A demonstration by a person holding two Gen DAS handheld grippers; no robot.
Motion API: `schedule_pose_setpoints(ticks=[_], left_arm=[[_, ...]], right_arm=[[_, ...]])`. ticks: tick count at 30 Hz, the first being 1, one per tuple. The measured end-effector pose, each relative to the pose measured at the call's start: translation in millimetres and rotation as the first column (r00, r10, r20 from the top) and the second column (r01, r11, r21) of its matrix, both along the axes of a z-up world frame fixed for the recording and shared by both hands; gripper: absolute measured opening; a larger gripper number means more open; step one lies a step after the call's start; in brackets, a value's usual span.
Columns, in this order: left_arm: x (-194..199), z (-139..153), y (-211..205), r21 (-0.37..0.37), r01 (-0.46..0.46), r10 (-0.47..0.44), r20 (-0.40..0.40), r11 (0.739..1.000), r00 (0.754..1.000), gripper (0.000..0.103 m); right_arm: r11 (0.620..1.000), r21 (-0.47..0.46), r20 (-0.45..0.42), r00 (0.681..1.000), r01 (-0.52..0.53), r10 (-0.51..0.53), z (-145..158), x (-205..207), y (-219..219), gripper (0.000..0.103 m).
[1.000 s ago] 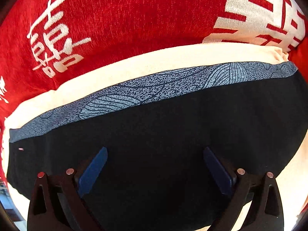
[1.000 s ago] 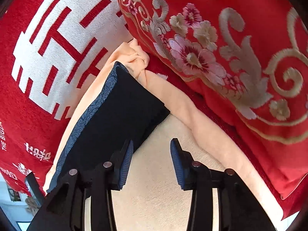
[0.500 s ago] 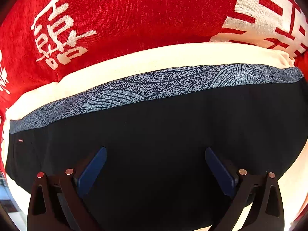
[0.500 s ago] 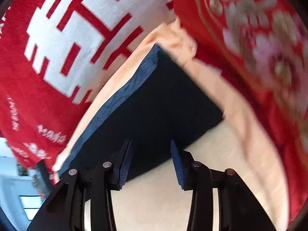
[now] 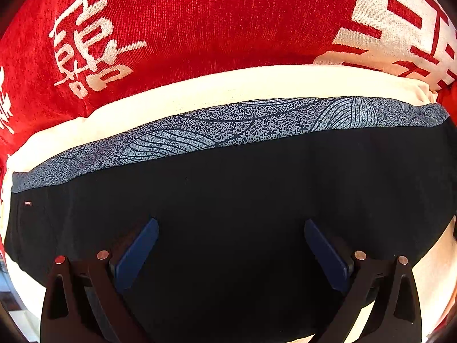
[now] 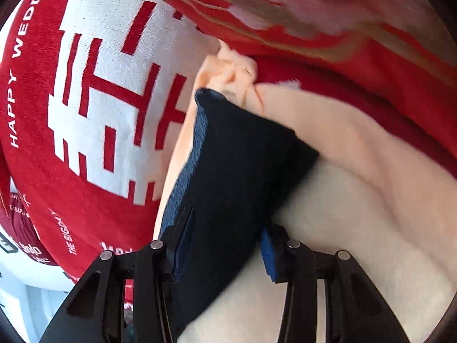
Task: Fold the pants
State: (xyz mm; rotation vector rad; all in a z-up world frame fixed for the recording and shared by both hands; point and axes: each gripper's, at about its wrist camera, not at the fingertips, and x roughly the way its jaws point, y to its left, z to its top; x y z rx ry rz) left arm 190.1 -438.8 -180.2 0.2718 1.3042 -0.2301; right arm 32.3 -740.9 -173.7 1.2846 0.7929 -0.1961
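The pants (image 5: 242, 188) are black with a grey patterned waistband (image 5: 228, 125), folded into a flat bundle on a cream cloth (image 5: 234, 88). My left gripper (image 5: 231, 251) is open, its blue pads wide apart just above the black fabric. In the right wrist view the folded pants (image 6: 240, 157) lie with one narrow end toward me. My right gripper (image 6: 225, 245) is open with its jaws on either side of the bundle's near end; I cannot tell if the pads touch it.
A red blanket with white characters (image 5: 200, 20) lies beyond the cream cloth and also shows in the right wrist view (image 6: 94, 100). A red embroidered floral cover (image 6: 328, 8) lies at the upper right. The cream cloth (image 6: 357, 200) spreads right of the pants.
My right gripper has swung left and forward, from over the cream cloth beside the pants to straddling the bundle's near end. The left gripper has edged slightly forward, still open.
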Motion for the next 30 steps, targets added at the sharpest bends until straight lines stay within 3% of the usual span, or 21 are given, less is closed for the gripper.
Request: schedule_pose_setpoints(ticks=[2, 3, 4, 5, 6, 7, 12, 14, 15, 16, 17, 19, 22, 25, 30], left_arm=[[-0.8, -0.2, 0.7, -0.002, 0.003, -0.003, -0.001, 1.000, 1.000, 0.103], [-5.4, 3.0, -1.5, 0.000, 0.007, -0.007, -0.006, 1.000, 1.000, 0.103], [-4.0, 5.3, -2.7, 0.007, 0.010, -0.010, -0.022, 1.000, 1.000, 0.098], [-4.9, 10.2, -5.2, 0.000, 0.007, -0.007, -0.037, 1.000, 0.999, 0.088], [-5.0, 17.1, -7.9, -0.025, 0.001, -0.002, -0.054, 1.000, 0.999, 0.060], [-5.7, 25.0, -13.4, -0.049, 0.002, -0.006, -0.074, 0.999, 0.997, 0.049], [-21.5, 64.8, -53.0, -0.224, 0.083, -0.082, 0.016, 0.971, 0.997, 0.049], [-26.4, 45.1, -70.3, -0.220, 0.096, -0.101, -0.011, 0.971, 0.995, 0.049], [-29.5, 23.1, -76.3, -0.213, 0.081, -0.100, -0.080, 0.974, 0.992, 0.050], [-35.2, 11.0, -74.7, -0.223, 0.053, -0.069, -0.062, 0.973, 0.996, 0.050], [-42.5, 14.0, -74.4, -0.231, 0.062, -0.063, 0.005, 0.971, 0.998, 0.050], [-49.6, 16.5, -77.7, -0.201, 0.093, -0.092, 0.016, 0.975, 0.996, 0.050], [-46.2, 16.0, -63.7, -0.283, 0.043, -0.055, -0.038, 0.958, 0.998, 0.050], [-49.3, 16.6, -59.1, -0.296, 0.068, -0.081, -0.033, 0.953, 0.996, 0.050], [-54.2, 17.3, -48.2, -0.318, 0.080, -0.088, -0.009, 0.945, 0.996, 0.050]], right_arm=[[0.999, 0.008, 0.002, 0.999, -0.038, 0.038, 2.6, 14.7, -6.7, 0.048], [0.997, 0.039, -0.018, 0.998, -0.061, 0.062, 0.1, 22.7, -7.0, 0.044], [0.994, 0.074, -0.054, 0.995, -0.083, 0.087, -3.7, 28.7, -7.7, 0.022], [0.990, 0.105, -0.068, 0.993, -0.093, 0.101, -5.0, 30.4, -9.3, 0.014], [0.987, 0.128, -0.054, 0.993, -0.094, 0.102, -2.5, 27.9, -11.7, 0.014], [0.986, 0.134, -0.042, 0.993, -0.104, 0.110, 1.6, 27.0, -12.4, 0.014], [0.979, 0.055, 0.023, 0.981, -0.194, 0.193, 36.9, 34.8, -1.7, 0.014], [0.977, 0.033, 0.026, 0.977, -0.212, 0.211, 42.0, 38.7, 1.9, 0.014], [0.976, 0.024, 0.019, 0.976, -0.217, 0.216, 42.4, 40.0, 3.4, 0.014], [0.972, 0.010, -0.002, 0.972, -0.233, 0.233, 43.2, 42.3, 5.9, 0.014], [0.970, -0.020, -0.014, 0.970, -0.242, 0.242, 47.4, 44.1, 7.8, 0.014], [0.958, -0.069, -0.023, 0.960, -0.279, 0.278, 58.5, 49.7, 14.4, 0.014], [0.927, -0.169, -0.033, 0.942, -0.335, 0.335, 82.1, 60.4, 31.2, 0.014], [0.891, -0.243, -0.035, 0.922, -0.383, 0.386, 106.0, 71.6, 54.3, 0.014], [0.783, -0.380, -0.099, 0.863, -0.493, 0.496, 140.6, 95.6, 110.9, 0.014]])
